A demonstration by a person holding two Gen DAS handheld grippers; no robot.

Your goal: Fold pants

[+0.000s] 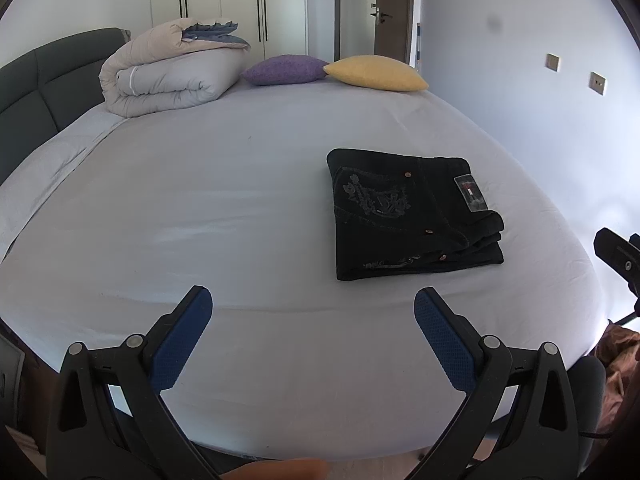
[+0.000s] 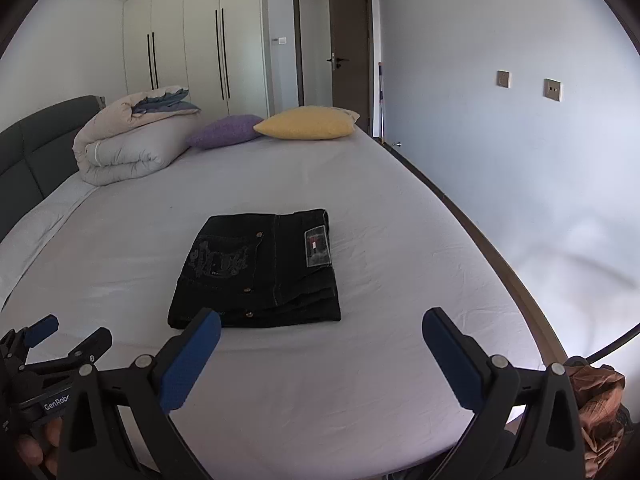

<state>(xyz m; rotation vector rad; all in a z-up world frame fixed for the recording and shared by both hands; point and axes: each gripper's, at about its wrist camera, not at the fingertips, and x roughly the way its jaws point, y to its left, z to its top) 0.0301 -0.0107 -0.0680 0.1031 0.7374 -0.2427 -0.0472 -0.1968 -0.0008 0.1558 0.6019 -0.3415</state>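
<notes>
Black jeans [image 1: 412,216] lie folded into a compact rectangle on the white bed sheet [image 1: 240,208], back pocket embroidery and waist label facing up. They also show in the right wrist view [image 2: 260,268]. My left gripper [image 1: 313,300] is open and empty, held above the near part of the bed, to the left of and nearer than the jeans. My right gripper [image 2: 322,320] is open and empty, just in front of the jeans' near edge. The left gripper also shows at the lower left of the right wrist view [image 2: 68,332].
A rolled beige duvet [image 1: 168,76] lies by the dark headboard [image 1: 40,80]. A purple pillow [image 1: 284,69] and a yellow pillow [image 1: 376,73] lie at the far edge. A wall runs along the bed's right side [image 2: 520,160]. Brown fabric [image 2: 596,400] lies at lower right.
</notes>
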